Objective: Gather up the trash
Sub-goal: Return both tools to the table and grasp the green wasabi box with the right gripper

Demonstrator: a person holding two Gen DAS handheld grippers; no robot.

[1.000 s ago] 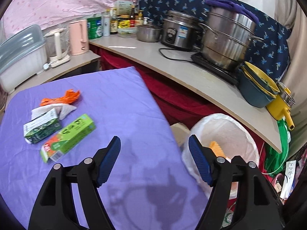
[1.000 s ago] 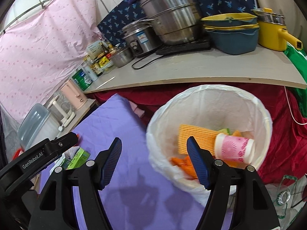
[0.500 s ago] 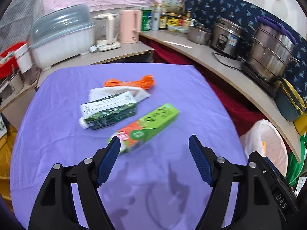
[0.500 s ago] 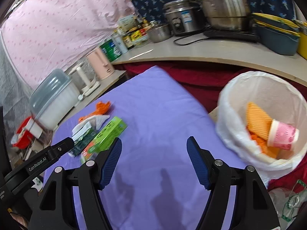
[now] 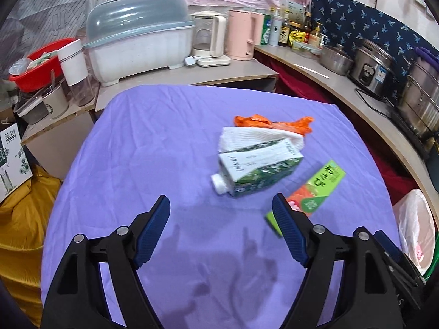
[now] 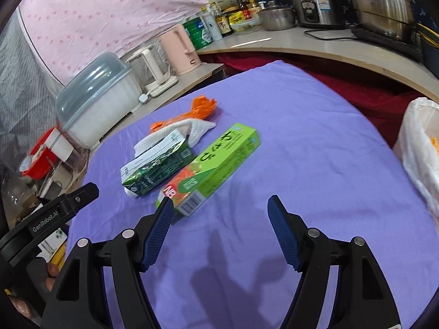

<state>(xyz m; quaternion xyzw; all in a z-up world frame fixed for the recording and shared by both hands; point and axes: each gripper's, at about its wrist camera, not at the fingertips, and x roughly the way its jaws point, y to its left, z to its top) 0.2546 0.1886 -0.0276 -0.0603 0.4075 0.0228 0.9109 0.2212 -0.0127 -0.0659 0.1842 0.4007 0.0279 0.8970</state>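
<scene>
Trash lies on the purple cloth [image 5: 164,148]: a green and white carton [image 5: 258,170] [image 6: 156,164] on its side, a long green box [image 5: 315,189] [image 6: 216,164], a white tissue [image 5: 252,137] [image 6: 192,128] and an orange wrapper [image 5: 274,122] [image 6: 197,108]. My left gripper [image 5: 221,227] is open and empty, just short of the carton. My right gripper [image 6: 219,227] is open and empty, its left fingertip beside the green box's near end. The white-lined bin [image 5: 417,224] [image 6: 419,148] stands at the table's right edge.
A shelf behind the table holds a covered dish rack [image 5: 137,44], kettles [image 5: 241,35] and a red basin [image 5: 35,65]. A curved counter [image 6: 315,46] carries bottles, a rice cooker [image 5: 370,65] and steel pots. A yellow sack [image 5: 19,219] sits on the left.
Both grippers have swung left, away from the bin, and now face the trash on the purple cloth. Both stay open and empty.
</scene>
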